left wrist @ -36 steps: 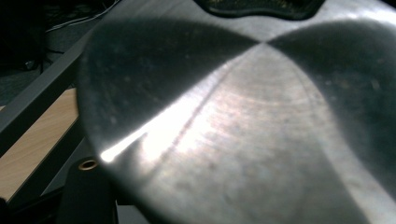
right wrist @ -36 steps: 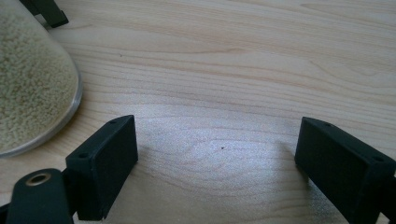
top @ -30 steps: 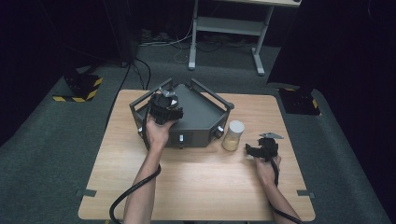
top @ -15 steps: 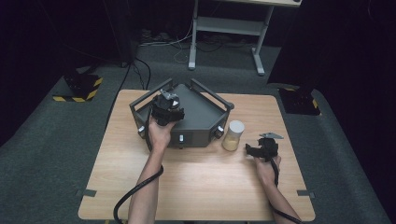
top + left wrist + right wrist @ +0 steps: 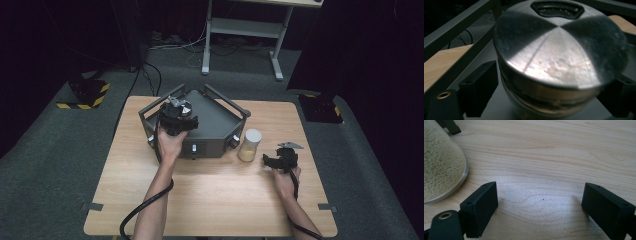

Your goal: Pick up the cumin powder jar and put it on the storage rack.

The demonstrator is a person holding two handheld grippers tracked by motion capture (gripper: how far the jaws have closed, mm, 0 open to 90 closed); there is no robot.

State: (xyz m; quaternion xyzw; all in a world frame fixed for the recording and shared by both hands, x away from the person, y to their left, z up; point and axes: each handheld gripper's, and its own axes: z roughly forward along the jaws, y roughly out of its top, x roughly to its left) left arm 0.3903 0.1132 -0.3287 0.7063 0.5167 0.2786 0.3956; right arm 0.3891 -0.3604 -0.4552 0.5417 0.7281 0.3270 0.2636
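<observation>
I find the left gripper [image 5: 176,116] over the grey scale [image 5: 215,125] at the table's [image 5: 210,200] back edge; its jaws have just been opening around the steel cup [image 5: 559,62], pads now clear. Step: release. Next: I lift away cleanly. The right gripper [image 5: 280,159] rests open near the grain jar [image 5: 250,145].

The metal lid [image 5: 560,53] is blurred — its lower edge cut off; the jar [image 5: 441,162] is cropped too.
</observation>
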